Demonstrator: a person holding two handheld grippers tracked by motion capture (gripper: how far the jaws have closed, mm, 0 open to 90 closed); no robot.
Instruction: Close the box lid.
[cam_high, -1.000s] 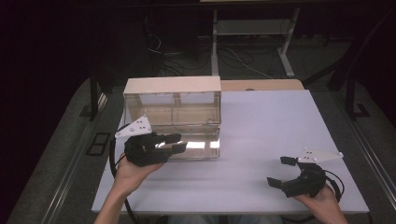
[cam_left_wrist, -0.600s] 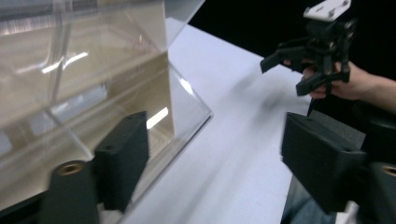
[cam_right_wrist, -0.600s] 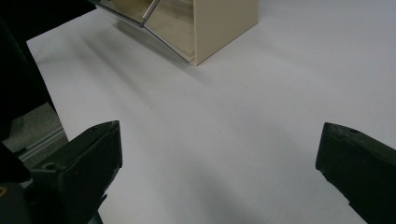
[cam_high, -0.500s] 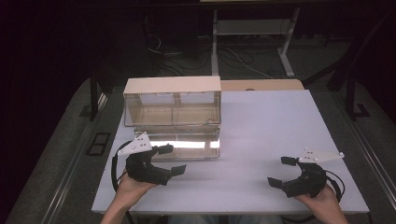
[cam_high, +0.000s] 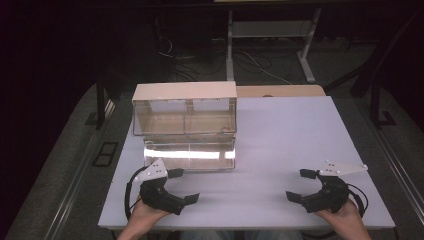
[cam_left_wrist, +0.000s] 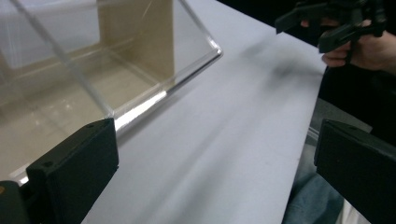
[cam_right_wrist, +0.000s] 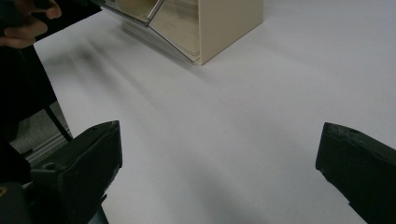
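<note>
A clear plastic box (cam_high: 184, 125) with a tan top and two compartments stands at the table's back left, its transparent front flap (cam_high: 189, 155) lying open on the table. My left gripper (cam_high: 184, 186) rests near the table's front edge, just in front of that flap, jaws open and nothing between them. In the left gripper view the clear box (cam_left_wrist: 84, 70) is close at the left. My right gripper (cam_high: 301, 185) sits open at the front right, nothing in it. The right gripper view shows the box's tan side (cam_right_wrist: 229, 25) far off.
The white table (cam_high: 285, 135) is bare between the grippers and to the right of the box. A tan board (cam_high: 280, 91) lies along the table's back edge. Beyond the table are dark floor, cables and a metal stand (cam_high: 270, 30).
My left gripper has drawn back from the box's front flap toward the table's front edge. The right gripper has stayed in place.
</note>
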